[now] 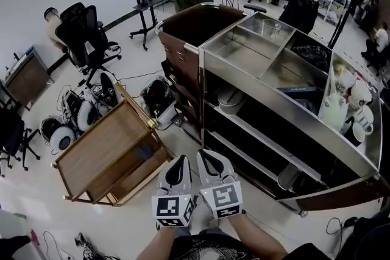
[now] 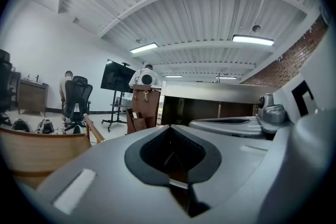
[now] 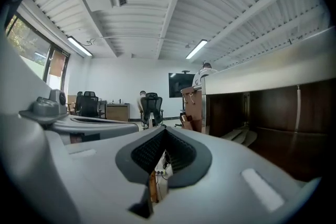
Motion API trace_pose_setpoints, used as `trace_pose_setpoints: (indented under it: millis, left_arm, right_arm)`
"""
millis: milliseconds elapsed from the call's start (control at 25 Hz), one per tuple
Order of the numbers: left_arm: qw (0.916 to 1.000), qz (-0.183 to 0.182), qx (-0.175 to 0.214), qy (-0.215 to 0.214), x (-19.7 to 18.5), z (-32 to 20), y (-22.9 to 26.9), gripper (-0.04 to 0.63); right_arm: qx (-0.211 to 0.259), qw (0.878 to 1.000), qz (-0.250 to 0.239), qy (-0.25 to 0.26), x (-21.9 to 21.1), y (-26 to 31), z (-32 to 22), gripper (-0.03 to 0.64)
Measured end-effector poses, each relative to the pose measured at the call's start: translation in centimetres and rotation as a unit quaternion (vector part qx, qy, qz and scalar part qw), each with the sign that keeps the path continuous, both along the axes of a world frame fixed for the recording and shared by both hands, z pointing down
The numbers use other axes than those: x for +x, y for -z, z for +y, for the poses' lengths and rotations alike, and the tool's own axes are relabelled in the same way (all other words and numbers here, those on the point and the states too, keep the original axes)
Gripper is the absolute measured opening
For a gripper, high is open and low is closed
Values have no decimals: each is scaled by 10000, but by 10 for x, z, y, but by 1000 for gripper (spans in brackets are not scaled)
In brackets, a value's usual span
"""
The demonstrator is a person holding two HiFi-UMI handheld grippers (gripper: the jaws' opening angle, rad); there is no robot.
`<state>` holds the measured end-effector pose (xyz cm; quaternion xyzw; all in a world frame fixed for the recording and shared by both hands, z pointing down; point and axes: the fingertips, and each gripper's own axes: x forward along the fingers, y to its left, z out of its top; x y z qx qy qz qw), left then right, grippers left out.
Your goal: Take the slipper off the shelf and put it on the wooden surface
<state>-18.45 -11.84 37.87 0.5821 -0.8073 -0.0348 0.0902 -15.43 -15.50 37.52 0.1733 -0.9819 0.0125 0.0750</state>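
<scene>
Both tools sit low centre in the head view, side by side, pointing forward at the gap between the two pieces of furniture. The left hand-held gripper [image 1: 180, 159] has its jaws together with nothing in them, and its own view shows the tips met. The right hand-held gripper [image 1: 205, 155] is the same, jaws pressed together and empty. The steel shelf [image 1: 241, 45] is ahead and to the right, its lower tiers dark. In the right gripper view a pale flat shape lies on a lower tier, probably the slipper [image 3: 245, 137], but it's too small and dim for me to be sure. It is well apart from both tools. The wooden worktop [image 1: 97, 149] stands left of the shelf, tilted in frame, top bare. Black-and-white gear [image 1: 73, 115] lies on the floor past it, beside an office chair [image 1: 85, 33]. White mugs [image 1: 359, 106] sit at the shelf's right end.
</scene>
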Motion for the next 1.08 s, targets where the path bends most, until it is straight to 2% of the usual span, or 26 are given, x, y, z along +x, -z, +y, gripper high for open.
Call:
trace_pose_setpoints:
  millis: [280, 560, 1080]
  left_arm:
    - [9991, -209, 135, -337, 31, -18, 26, 3]
    - [9981, -300, 87, -540, 50, -32, 23, 3]
    - [9977, -305, 99, -601, 59, -34, 29, 3]
  right_arm:
    - [108, 9999, -82, -50, 33, 21, -7, 0]
    - [188, 9997, -114, -99, 51, 25, -22, 0]
    - [188, 9997, -158, -94, 58, 31, -18, 0]
